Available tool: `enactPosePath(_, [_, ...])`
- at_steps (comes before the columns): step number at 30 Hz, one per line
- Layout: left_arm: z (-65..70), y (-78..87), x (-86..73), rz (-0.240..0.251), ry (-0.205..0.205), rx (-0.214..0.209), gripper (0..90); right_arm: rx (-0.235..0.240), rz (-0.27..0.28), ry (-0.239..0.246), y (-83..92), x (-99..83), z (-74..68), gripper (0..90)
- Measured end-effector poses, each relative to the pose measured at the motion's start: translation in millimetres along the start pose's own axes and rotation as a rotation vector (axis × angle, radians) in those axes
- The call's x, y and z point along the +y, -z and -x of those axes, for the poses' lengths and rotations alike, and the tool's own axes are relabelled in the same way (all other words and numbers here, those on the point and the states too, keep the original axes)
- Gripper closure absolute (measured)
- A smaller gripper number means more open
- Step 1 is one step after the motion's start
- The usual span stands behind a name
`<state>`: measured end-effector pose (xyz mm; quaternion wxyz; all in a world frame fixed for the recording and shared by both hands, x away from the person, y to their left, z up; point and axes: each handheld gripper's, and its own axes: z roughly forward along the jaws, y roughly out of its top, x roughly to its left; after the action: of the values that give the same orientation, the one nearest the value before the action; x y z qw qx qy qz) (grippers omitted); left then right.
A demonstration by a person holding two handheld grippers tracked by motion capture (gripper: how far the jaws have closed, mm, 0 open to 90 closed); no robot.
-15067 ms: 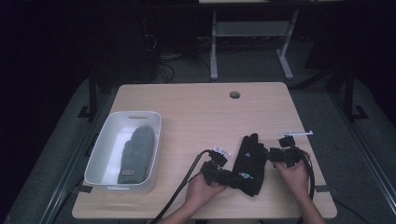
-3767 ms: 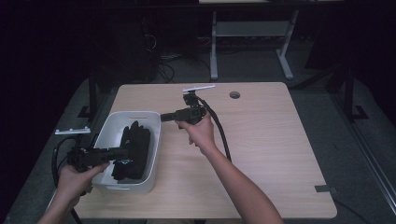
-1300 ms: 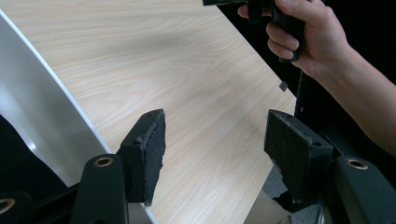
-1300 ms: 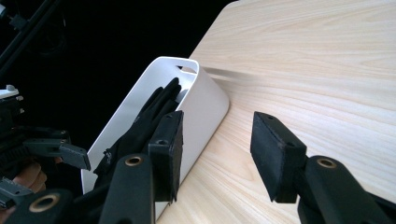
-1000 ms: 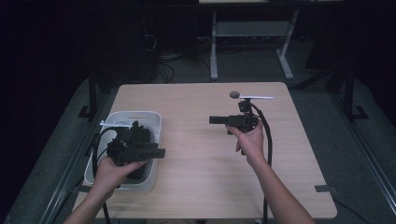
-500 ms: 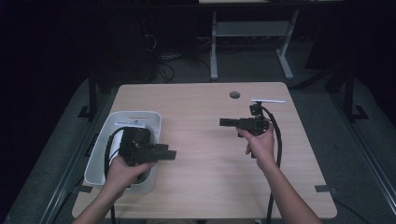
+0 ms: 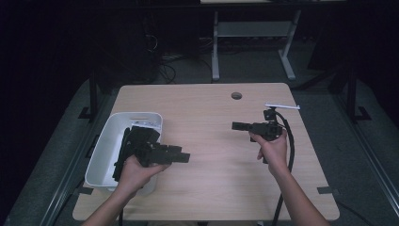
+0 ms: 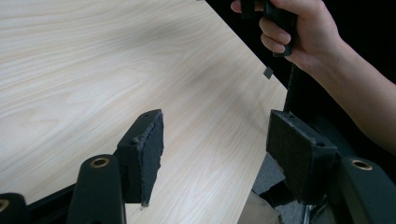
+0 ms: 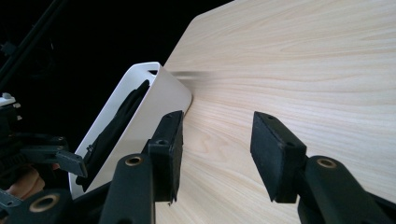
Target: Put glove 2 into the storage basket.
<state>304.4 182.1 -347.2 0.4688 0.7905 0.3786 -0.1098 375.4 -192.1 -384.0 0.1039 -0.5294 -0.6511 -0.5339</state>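
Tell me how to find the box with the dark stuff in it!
Look at the wooden table, then its left edge. The white bin sits there, beside the left gripper. It's the only white container, with black fabric inside.

A pale wooden table (image 7: 211,113) stands on grey floor (image 7: 254,66) (room dim behind).

A dim lab or test room: a bare wooden worktop (image 7: 207,108), loose cables (image 7: 162,66) on grey carpet, a metal-legged bench (image 7: 249,33) behind.
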Motion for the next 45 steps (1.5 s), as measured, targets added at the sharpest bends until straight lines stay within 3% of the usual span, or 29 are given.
enactPosePath(31, [7.4, -43.9, 4.8, -0.028, -0.009, -0.047, 32.5, -0.024, 0.023, -0.046, 39.7, -22.6, 36.3, 51.4])
enactPosePath(45, [11.6, -61.7, -0.3, -0.028, -0.013, -0.066, 31.3, -0.040, 0.024, -0.065, 56.3, -37.0, 49.4, 51.0])
